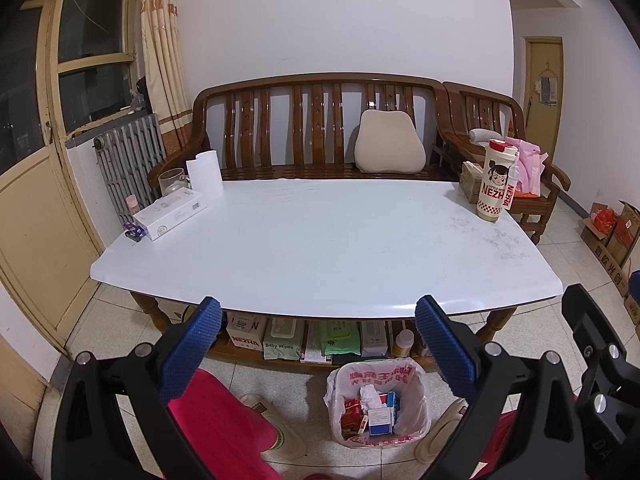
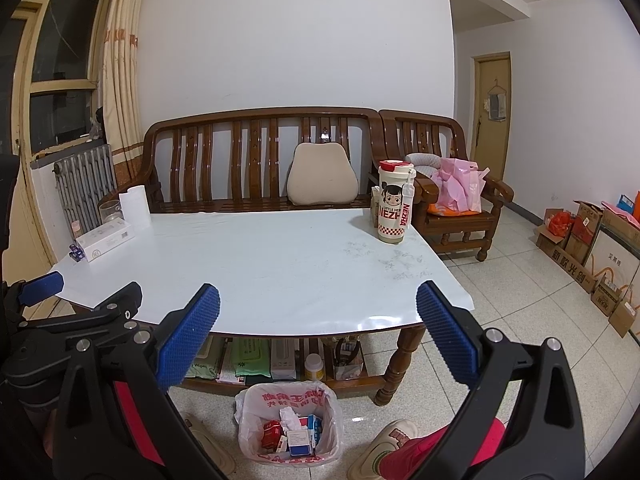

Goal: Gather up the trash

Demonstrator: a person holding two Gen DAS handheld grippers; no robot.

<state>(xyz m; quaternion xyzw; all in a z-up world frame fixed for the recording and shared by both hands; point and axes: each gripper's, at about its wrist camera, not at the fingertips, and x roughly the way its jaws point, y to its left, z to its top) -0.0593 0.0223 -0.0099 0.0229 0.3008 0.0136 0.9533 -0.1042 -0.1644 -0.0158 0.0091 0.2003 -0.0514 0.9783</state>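
Observation:
A trash bin [image 1: 378,404] lined with a white plastic bag stands on the floor in front of the table; it also shows in the right wrist view [image 2: 290,428]. It holds red and blue boxes and a crumpled tissue. My left gripper [image 1: 316,344] is open and empty, held above the table's near edge. My right gripper [image 2: 318,332] is open and empty, to the right of the left one. The white table [image 1: 320,248] carries a white box [image 1: 170,214], small purple items [image 1: 134,232], a paper roll [image 1: 206,174], a glass [image 1: 172,182] and a NEZHA bottle [image 1: 496,182].
A wooden bench [image 1: 316,128] with a beige cushion [image 1: 390,148] stands behind the table. A chair [image 2: 452,200] with pink bags stands at the right. The shelf under the table [image 1: 320,340] holds wipes and boxes. Cardboard boxes [image 2: 592,248] line the right wall. The person's red-trousered legs flank the bin.

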